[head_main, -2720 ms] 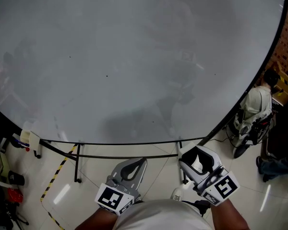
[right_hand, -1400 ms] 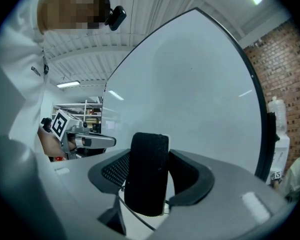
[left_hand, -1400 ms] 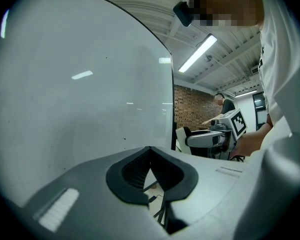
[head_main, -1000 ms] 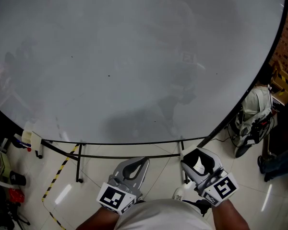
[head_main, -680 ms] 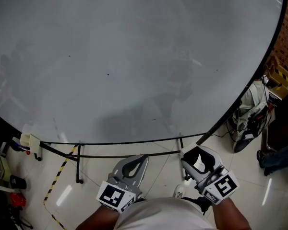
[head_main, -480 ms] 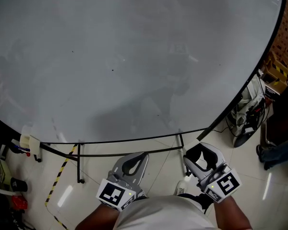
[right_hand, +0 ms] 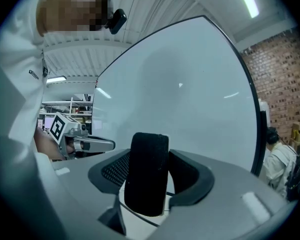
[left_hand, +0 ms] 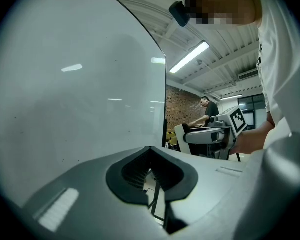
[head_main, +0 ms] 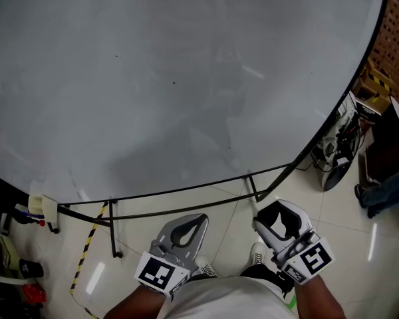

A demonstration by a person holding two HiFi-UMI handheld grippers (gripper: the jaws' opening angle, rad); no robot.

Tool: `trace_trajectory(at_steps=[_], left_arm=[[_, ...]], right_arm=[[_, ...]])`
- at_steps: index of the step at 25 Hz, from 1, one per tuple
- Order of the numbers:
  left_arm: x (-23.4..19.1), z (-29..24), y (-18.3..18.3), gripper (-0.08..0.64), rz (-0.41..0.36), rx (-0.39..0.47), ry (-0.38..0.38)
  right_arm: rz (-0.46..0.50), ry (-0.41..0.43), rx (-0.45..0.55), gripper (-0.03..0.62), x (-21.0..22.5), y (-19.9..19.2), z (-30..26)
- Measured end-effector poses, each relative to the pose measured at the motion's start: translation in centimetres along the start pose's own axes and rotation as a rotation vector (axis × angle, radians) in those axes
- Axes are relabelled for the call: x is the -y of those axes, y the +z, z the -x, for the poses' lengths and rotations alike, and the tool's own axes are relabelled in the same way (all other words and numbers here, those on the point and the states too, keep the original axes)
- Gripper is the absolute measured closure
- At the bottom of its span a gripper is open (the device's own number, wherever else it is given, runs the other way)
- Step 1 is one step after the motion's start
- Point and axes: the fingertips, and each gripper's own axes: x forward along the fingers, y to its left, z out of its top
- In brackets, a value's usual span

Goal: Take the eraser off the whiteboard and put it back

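1. The right hand-held gripper [head_main: 278,216] is clamped on the eraser [right_hand: 147,171], a dark felt block standing upright between its jaws. The eraser is therefore off the whiteboard [head_main: 186,78], which fills the view ahead of and above both grippers.
2. The left hand-held gripper [head_main: 186,226] has its jaws closed together with nothing between them. It looks idle, held beside the right one, probably to stay out of the way.
3. Both are held low, close to the person's body and apart from the board. They hang over the floor [head_main: 332,211], just short of the board's black stand [head_main: 114,228]. By this, the taking-off half looks done and the putting-back half is not. The eraser would need a flat side turned toward the board.
4. Hard to make out:
   - In the head view the eraser is mostly hidden inside the right jaws.
   - The board's top and left edges are cut off.
   - Nothing on the board marks where the eraser belongs.
   - A small pale holder [head_main: 43,208], far left of the left gripper, is too small to read.
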Motion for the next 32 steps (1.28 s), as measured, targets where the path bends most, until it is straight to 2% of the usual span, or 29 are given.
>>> trace_trajectory(at_steps=[4, 8, 21, 28, 32], left_arm=[[0.6, 0.0, 0.0, 0.543, 0.002, -0.001, 0.008], [2.2, -0.8, -0.1, 0.543, 0.017, 0.003, 0.060], [11.7, -5.7, 0.1, 0.543, 0.018, 0.003, 0.208], [14.4, -6.5, 0.8, 0.543, 0.000, 0.002, 0.268], [14.7, -6.3, 0.6, 0.543, -0.002, -0.006, 0.266]], right_arm=[[0.012, 0.013, -0.006, 0.359, -0.1, 0.4, 0.6], [0.014, 0.053, 0.006, 0.359, 1.4, 0.4, 2.0], [0.034, 0.219, 0.045, 0.359, 6.8, 0.8, 10.2], [0.012, 0.261, 0.059, 0.359, 8.7, 0.5, 12.7], [0.024, 0.263, 0.061, 0.359, 8.5, 0.7, 12.9]])
